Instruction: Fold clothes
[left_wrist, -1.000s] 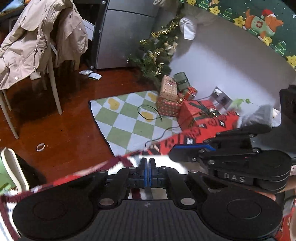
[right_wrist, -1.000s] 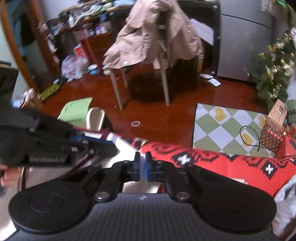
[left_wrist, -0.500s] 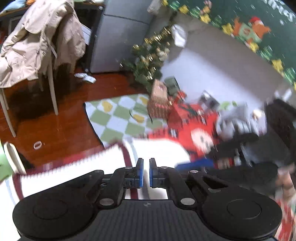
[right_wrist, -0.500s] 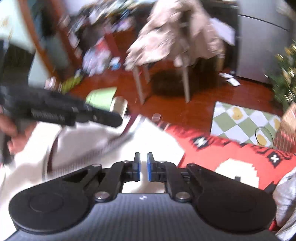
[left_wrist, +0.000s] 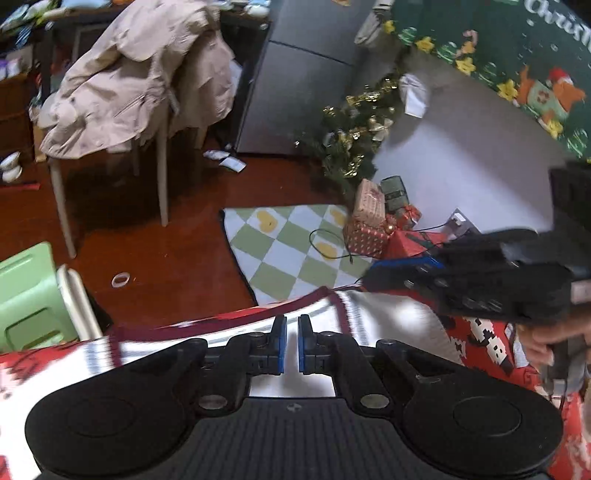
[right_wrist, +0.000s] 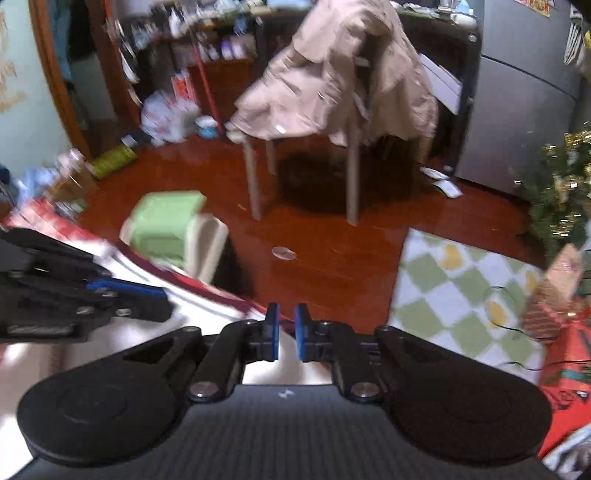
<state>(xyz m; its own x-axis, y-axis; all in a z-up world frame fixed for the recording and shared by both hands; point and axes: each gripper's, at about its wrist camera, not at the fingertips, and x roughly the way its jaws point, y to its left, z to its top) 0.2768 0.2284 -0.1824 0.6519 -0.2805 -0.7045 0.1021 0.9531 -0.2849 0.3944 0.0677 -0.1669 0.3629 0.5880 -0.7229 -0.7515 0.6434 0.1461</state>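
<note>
A red-and-white knitted sweater (left_wrist: 369, 314) is shown lying soft and rumpled on the near surface, its white inside turned up and a dark red ribbed hem (left_wrist: 229, 321) running across the far edge, with the wooden floor (left_wrist: 177, 258) beyond; the left gripper (left_wrist: 291, 332) is seen above the white knit with its blue pads (left_wrist: 281, 343) almost together and no cloth visibly pinched between them; the right gripper (right_wrist: 286, 325), whose jaws have just been opening, stands slightly parted over the hem (right_wrist: 236, 304), nothing being clamped. The knit is judged light, limp and stretchy, not slippery and not fragile; it is expected to sag and drag where only one point is lifted; hold is best taken on the firmer ribbed hem, at two points set well apart, so that the fold can be carried over evenly.
</note>
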